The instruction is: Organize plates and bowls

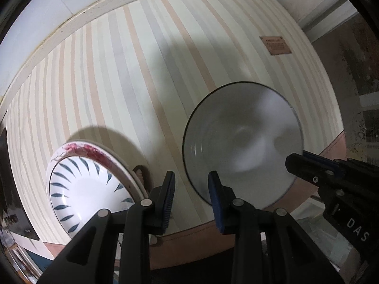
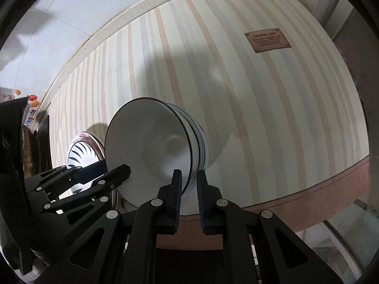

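Fingers of the right gripper (image 2: 189, 184) pinch the near rim of the white bowl (image 2: 151, 146), nested atop other bowls left of the brown label (image 2: 267, 40), while the left gripper (image 1: 191, 189), closed and empty, hovers beside stacked plates (image 1: 80, 184), suggesting sorting is nearly done.

A striped table mat (image 2: 236, 108), in cream, grey and peach bands with a brown border along its near edge, covers most of both views. A small brown label (image 2: 267, 40) sits on the mat near its far right corner. Past the mat's far left corner lie some small orange things (image 2: 33, 100), perhaps fruit; they are too small to tell.
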A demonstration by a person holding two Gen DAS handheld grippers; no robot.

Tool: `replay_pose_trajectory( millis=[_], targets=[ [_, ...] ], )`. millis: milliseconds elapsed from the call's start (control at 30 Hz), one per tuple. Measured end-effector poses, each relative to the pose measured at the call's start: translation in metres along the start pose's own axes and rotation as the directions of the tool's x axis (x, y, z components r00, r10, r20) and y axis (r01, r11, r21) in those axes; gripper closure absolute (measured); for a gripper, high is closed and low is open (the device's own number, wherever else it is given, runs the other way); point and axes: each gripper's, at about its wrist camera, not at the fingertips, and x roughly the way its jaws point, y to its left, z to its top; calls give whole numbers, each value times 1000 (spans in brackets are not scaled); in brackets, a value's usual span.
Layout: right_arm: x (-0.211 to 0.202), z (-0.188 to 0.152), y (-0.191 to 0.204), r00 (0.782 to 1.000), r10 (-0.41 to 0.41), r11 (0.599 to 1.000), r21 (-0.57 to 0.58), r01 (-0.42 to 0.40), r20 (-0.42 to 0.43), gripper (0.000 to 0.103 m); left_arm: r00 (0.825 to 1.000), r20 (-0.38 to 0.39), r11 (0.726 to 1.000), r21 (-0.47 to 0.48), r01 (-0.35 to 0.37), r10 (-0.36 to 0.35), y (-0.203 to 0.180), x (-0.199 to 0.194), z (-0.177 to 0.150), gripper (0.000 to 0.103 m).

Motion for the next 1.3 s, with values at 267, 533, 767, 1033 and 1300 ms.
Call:
replay_pose_trajectory(
  millis=[267, 533, 767, 1033, 1300],
  targets=[
    [-54, -27, 21, 994, -57, 995, -74, 64, 98, 62, 994, 110, 1000, 1, 21, -21, 2, -63, -25, 75],
    [-122, -64, 37, 971, -65, 990, -108, 91, 229, 19, 980, 190, 998, 0, 60, -59, 8, -115, -53, 24],
    [-166, -88, 45, 942, -98, 982, -121, 143, 320, 12, 963, 266, 999, 2, 54, -53, 11, -146, -72, 13],
    [-186, -104, 60, 923, -123, 970, -152, 190, 365, 9, 941, 325, 995, -10, 98, -89, 15, -166, -78, 6],
    [-172, -94, 48, 922, -113, 973, -146, 178, 370, 5, 914, 393, 994, -8, 110, -98, 18, -157, -62, 5]
  ],
)
